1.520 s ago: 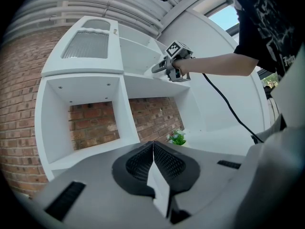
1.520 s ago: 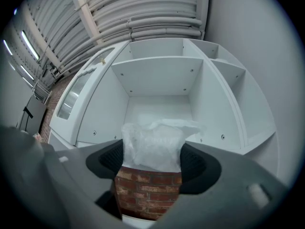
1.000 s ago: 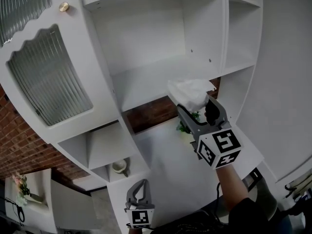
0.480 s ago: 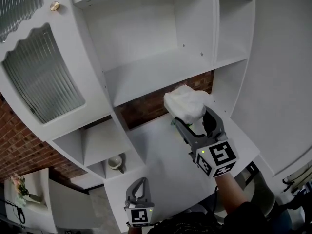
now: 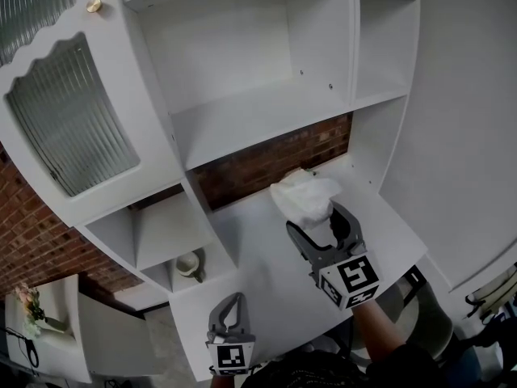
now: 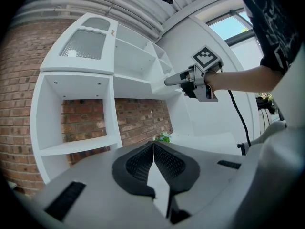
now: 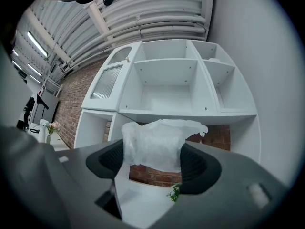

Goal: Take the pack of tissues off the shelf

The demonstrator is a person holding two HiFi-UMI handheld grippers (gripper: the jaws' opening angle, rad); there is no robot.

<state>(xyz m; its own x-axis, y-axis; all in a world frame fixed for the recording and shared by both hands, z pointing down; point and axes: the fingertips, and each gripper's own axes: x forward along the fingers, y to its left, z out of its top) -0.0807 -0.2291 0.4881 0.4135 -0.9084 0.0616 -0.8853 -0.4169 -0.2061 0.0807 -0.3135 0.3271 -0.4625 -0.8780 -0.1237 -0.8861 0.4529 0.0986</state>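
The pack of tissues (image 5: 301, 198), white and crinkly, is off the shelf and hangs over the white counter (image 5: 258, 289), below the wide empty shelf board (image 5: 250, 111). My right gripper (image 5: 317, 221) is shut on it, one dark pad on each side. In the right gripper view the pack (image 7: 155, 144) fills the gap between the jaws of the right gripper (image 7: 155, 162). My left gripper (image 5: 233, 304) is low at the counter's near edge, shut, with nothing in it. Its pads meet in the left gripper view (image 6: 153, 151), where the right gripper (image 6: 175, 80) shows from the side.
The white shelf unit has a ribbed glass door (image 5: 73, 120) at the left and a brick back wall (image 5: 266, 164) under the wide shelf. A small cup (image 5: 188, 265) stands in a low cubby. A little green plant (image 7: 174, 193) sits on the counter by the bricks.
My right gripper has come down and back from the shelf's front edge with the tissue pack, which now hangs over the counter. The left gripper has stayed put.
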